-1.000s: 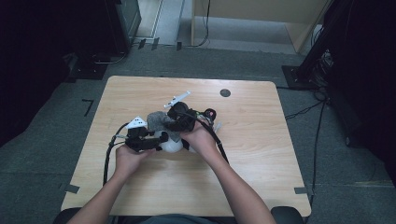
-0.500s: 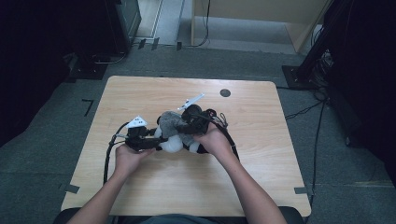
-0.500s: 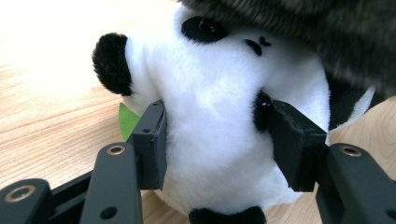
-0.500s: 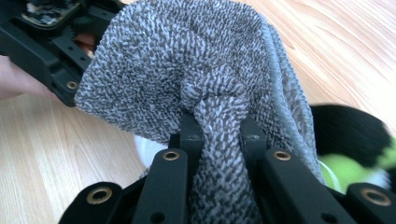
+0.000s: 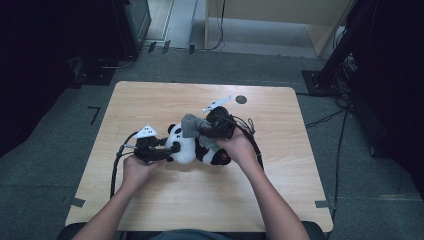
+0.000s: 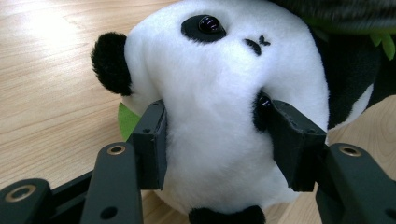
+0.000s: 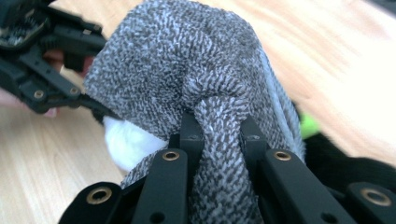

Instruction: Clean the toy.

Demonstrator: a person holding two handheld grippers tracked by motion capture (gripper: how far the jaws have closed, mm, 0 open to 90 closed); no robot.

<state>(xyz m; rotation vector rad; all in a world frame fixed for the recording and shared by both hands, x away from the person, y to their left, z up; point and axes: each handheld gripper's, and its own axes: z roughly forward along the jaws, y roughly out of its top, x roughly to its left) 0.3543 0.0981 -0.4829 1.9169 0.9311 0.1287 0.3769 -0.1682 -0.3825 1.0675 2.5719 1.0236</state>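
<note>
A black-and-white panda plush (image 5: 186,148) lies on the wooden table (image 5: 150,105), head toward the left. My left gripper (image 5: 170,150) is shut on its head; in the left gripper view both pads press into the white fur (image 6: 224,116) on either side of my left gripper (image 6: 217,123). A grey knitted cloth (image 5: 190,124) lies bunched over the panda's upper body. My right gripper (image 5: 204,129) is shut on a fold of this cloth (image 7: 187,60), which is pinched tight in my right gripper (image 7: 220,128). The left gripper (image 7: 42,51) shows beyond the cloth.
A dark round hole (image 5: 241,99) sits in the table near its far edge. Black cables (image 5: 116,170) trail from both grippers across the tabletop. Grey floor surrounds the table, with dark equipment stands (image 5: 340,55) at the back right.
My right gripper has moved to the right and a little up, drawing the grey cloth with it along the panda. The left gripper has kept its hold in place.
</note>
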